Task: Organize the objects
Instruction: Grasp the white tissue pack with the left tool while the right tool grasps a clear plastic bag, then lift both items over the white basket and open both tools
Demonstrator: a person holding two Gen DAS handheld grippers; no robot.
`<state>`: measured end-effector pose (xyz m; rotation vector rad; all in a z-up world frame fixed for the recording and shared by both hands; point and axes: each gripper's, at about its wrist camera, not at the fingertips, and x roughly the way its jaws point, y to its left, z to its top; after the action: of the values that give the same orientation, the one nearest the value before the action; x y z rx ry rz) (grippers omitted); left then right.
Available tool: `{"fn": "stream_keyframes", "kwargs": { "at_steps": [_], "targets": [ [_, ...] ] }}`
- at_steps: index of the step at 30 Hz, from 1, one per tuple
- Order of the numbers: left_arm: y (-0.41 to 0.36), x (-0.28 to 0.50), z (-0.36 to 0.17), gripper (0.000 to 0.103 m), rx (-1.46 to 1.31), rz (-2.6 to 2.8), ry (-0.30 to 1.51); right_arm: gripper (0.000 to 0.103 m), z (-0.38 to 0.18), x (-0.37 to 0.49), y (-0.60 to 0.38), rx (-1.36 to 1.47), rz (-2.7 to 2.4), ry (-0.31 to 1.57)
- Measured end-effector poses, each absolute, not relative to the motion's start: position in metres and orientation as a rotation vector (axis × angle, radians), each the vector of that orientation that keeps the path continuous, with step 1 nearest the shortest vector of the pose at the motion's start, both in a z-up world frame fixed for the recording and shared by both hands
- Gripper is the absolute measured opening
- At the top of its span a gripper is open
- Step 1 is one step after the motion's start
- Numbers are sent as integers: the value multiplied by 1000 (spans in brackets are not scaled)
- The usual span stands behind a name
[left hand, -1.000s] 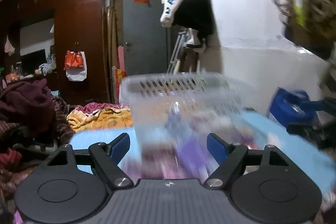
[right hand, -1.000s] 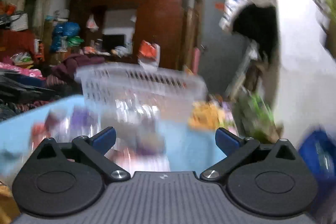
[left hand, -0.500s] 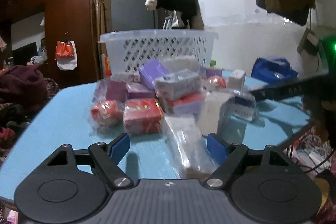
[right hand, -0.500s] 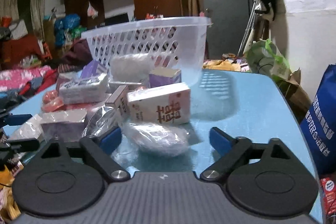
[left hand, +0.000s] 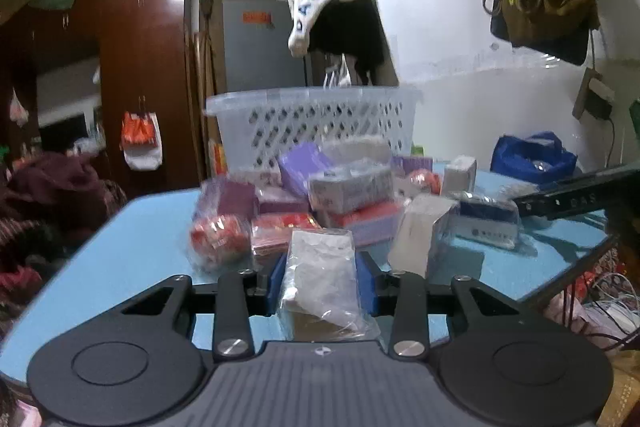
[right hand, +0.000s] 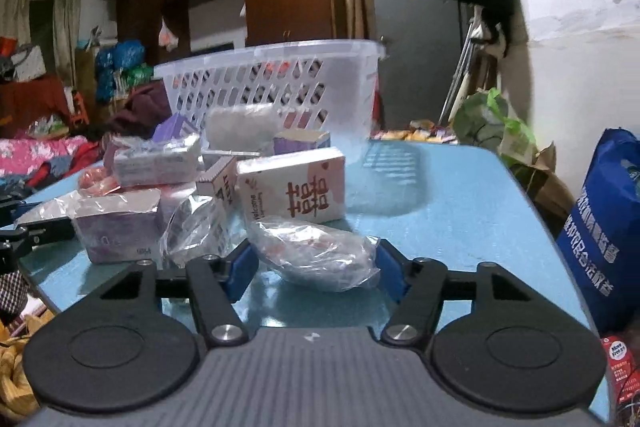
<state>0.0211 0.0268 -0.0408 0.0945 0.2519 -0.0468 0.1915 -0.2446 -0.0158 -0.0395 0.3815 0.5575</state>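
A pile of wrapped boxes and packets (left hand: 344, 195) lies on a blue table (left hand: 136, 251) in front of a clear plastic basket (left hand: 316, 123). My left gripper (left hand: 322, 281) is shut on a clear plastic packet with white contents (left hand: 320, 275). My right gripper (right hand: 314, 261) is shut on a rounded clear-wrapped packet (right hand: 316, 251) at the near side of the pile. Behind it stands a pink and white box (right hand: 292, 185) and the basket (right hand: 280, 87).
A blue bag (right hand: 600, 227) stands at the table's right edge; it also shows in the left wrist view (left hand: 532, 157). The right gripper's body (left hand: 576, 193) reaches in from the right. Clothes and a dark wardrobe (left hand: 140, 75) fill the room behind.
Both grippers moved in toward the pile and went from open to shut, each closing on a plastic-wrapped packet at the near edge.
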Motion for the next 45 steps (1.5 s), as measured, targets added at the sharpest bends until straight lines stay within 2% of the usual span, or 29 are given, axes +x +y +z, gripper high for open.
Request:
{"fn": "stream_keyframes", "kwargs": {
  "at_steps": [14,23,31,35,39,40,41,42,43,44,45],
  "targets": [
    [40,14,-30,42,54,-53,173,66,-11,191,-257,2,522,334],
    [59,32,2,42,-21,-54,110,66,17,179,-241,-93,580,126],
    [72,126,91,42,-76,-49,78,66,100,242,-175,-191,569,-5],
    [70,196,115,42,-65,-9,160,66,127,309,-134,-216,533,70],
    [70,242,110,42,-62,2,254,66,120,346,-118,-208,533,173],
    [70,248,106,44,-64,5,255,67,117,348,-118,-212,532,175],
    [71,253,105,58,-63,3,251,70,114,351,-116,-216,525,180],
    [71,256,103,71,-65,3,254,88,111,351,-115,-215,519,203],
    [72,257,100,94,-72,2,259,98,110,351,-116,-207,509,234],
    [72,255,98,100,-71,-1,252,103,109,346,-118,-201,487,248],
    [71,250,97,100,-57,1,239,103,108,336,-122,-206,483,237]
  ]
}}
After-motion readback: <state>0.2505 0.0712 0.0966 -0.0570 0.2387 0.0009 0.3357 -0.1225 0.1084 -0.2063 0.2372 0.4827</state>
